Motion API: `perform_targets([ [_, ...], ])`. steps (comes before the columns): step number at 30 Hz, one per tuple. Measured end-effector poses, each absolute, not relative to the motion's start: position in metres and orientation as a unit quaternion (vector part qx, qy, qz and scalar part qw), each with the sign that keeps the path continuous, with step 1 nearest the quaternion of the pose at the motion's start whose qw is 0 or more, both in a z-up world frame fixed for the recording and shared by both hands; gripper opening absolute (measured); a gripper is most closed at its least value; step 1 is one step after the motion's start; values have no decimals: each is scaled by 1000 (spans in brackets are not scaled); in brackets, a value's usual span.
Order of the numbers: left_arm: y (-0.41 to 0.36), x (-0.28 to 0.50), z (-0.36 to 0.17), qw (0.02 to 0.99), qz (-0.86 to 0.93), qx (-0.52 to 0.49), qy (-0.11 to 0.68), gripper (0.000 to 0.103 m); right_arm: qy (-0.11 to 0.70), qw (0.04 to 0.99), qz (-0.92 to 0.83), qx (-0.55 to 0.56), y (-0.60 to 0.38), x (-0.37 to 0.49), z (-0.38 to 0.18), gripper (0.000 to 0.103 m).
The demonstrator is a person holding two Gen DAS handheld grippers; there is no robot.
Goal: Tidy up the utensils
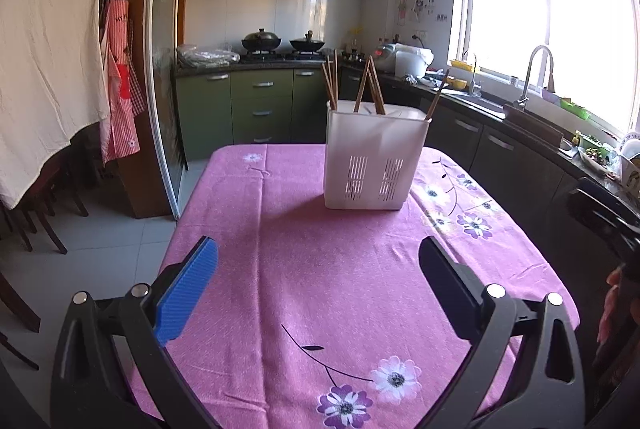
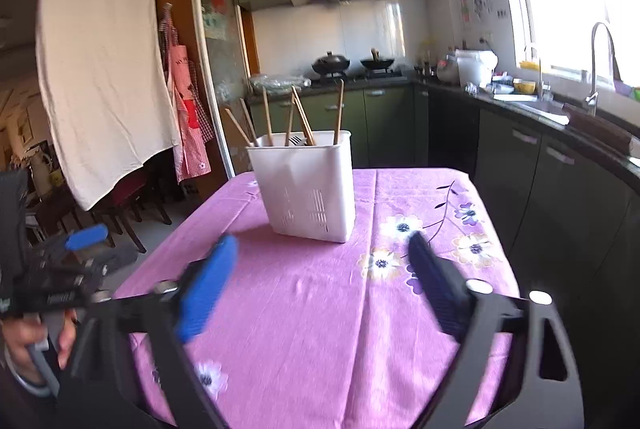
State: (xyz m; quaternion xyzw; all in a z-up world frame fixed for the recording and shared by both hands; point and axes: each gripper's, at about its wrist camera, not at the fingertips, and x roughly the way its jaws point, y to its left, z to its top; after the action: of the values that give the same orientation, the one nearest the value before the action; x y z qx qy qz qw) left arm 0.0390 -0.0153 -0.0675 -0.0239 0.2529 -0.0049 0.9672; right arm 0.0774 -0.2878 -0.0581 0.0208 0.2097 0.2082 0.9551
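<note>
A white slotted utensil holder (image 1: 374,159) stands upright on the pink flowered tablecloth (image 1: 320,289) toward the far end of the table. Several wooden chopsticks (image 1: 370,87) lean inside it. In the right wrist view the holder (image 2: 310,185) stands ahead and slightly left, with chopsticks (image 2: 304,117) sticking out. My left gripper (image 1: 318,249) is open and empty, well short of the holder. My right gripper (image 2: 322,245) is open and empty, a little in front of the holder. The left gripper (image 2: 80,241) shows at the left edge of the right wrist view.
Dark kitchen counters with a sink and tap (image 1: 534,73) run along the right. A stove with two woks (image 1: 280,43) stands behind. A white cloth (image 1: 48,61) and red aprons (image 1: 120,81) hang at left, above chairs. The table's left edge drops to tiled floor (image 1: 120,229).
</note>
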Motion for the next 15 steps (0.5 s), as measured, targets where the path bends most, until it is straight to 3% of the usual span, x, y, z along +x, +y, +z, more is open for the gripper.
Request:
perform_targets([
  [15,-24,-13,-43,976,2,-13,217,96,149,971,189,5,-296,-18,-20,98],
])
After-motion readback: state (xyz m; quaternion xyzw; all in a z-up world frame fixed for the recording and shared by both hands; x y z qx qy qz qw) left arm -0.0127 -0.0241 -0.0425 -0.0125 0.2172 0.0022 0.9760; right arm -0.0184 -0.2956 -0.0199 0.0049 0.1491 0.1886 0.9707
